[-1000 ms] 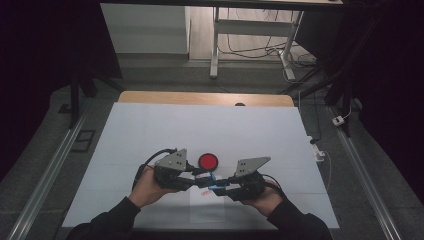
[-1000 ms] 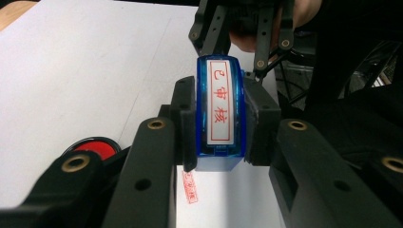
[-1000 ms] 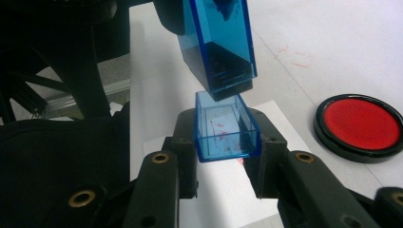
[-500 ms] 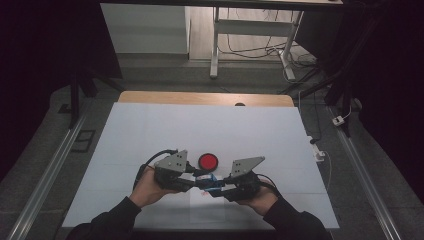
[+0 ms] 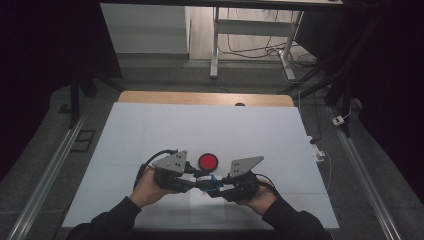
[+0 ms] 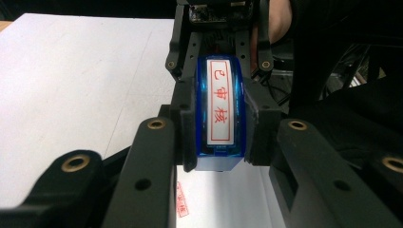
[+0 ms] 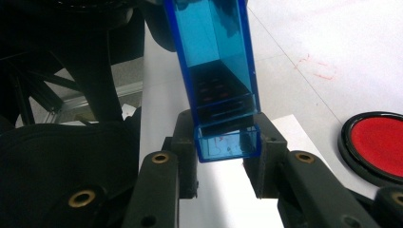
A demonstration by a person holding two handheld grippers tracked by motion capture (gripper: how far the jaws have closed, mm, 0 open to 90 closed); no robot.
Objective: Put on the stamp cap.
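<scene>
A blue see-through stamp [image 5: 206, 181] hangs just above the white sheet [image 5: 210, 130], gripped from both ends. My left gripper [image 5: 199, 183] is shut on its body, where a white label with red characters [image 6: 221, 102] faces the left gripper view. My right gripper [image 5: 214, 188] is shut on its small clear blue end piece [image 7: 228, 142]; the stamp's body [image 7: 211, 52] rises away from the jaws. A round red ink pad [image 5: 208, 161] lies just behind the grippers, and the red ink pad [image 7: 378, 142] sits right of the jaws in the right gripper view.
A red stamped mark [image 6: 182, 205] lies on the sheet under the stamp, and fainter red marks [image 7: 313, 66] lie farther off. The table's wooden back edge [image 5: 205, 98] borders the sheet. Metal rails [image 5: 45, 180] flank the table; desk legs and cables [image 5: 250, 45] stand beyond.
The right gripper has edged a little left, toward the left gripper. The left gripper has barely moved, and both stay shut on the stamp.
</scene>
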